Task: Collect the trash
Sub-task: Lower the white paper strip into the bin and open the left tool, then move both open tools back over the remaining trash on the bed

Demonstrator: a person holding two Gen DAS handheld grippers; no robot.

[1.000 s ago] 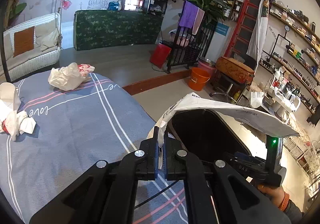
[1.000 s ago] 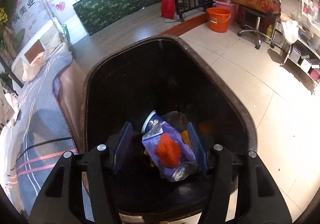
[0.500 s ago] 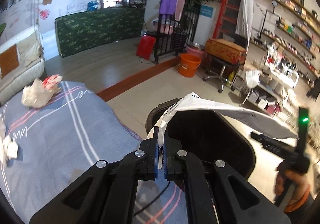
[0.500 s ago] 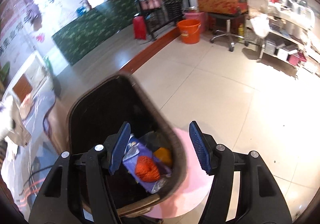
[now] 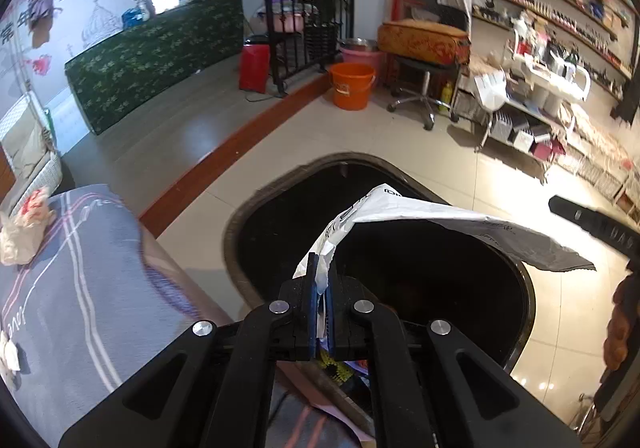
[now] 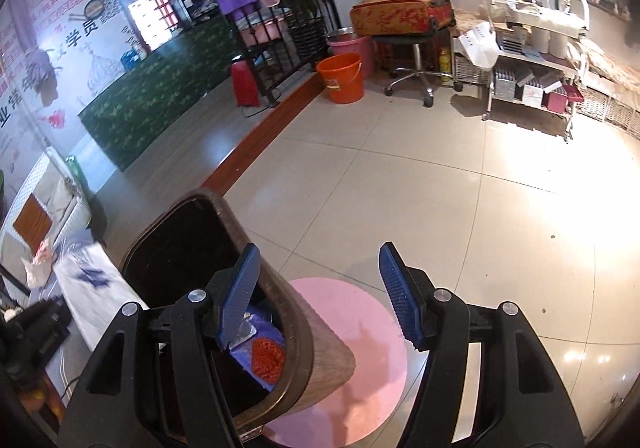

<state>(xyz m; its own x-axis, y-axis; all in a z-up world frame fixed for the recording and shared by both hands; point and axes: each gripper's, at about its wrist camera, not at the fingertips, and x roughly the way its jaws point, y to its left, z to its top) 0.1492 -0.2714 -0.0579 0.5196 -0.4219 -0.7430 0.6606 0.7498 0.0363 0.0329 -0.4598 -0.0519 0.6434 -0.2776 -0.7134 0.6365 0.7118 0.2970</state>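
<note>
My left gripper [image 5: 320, 280] is shut on a white and grey plastic mailer bag [image 5: 440, 224] and holds it over the open dark trash bin [image 5: 248, 208]. My right gripper [image 6: 320, 288] is open and empty, to the right of the bin's rim [image 6: 296, 312], above the floor. Inside the bin lies a purple wrapper with an orange net [image 6: 266, 356]. Crumpled paper trash [image 5: 24, 224] lies on the grey striped cloth [image 5: 80, 312] at the left. The mailer bag also shows blurred in the right wrist view [image 6: 96, 296].
The bin stands on a pink round mat [image 6: 360, 352] on a tiled floor. An orange bucket [image 5: 352, 84], a stool with a suitcase [image 5: 424, 44] and a shelf cart [image 5: 532, 88] stand beyond. More crumpled paper [image 5: 8, 352] lies at the cloth's left edge.
My left gripper has carried the mailer bag from over the cloth to above the bin. My right gripper let go of the purple wrapper and pulled back to the right of the bin.
</note>
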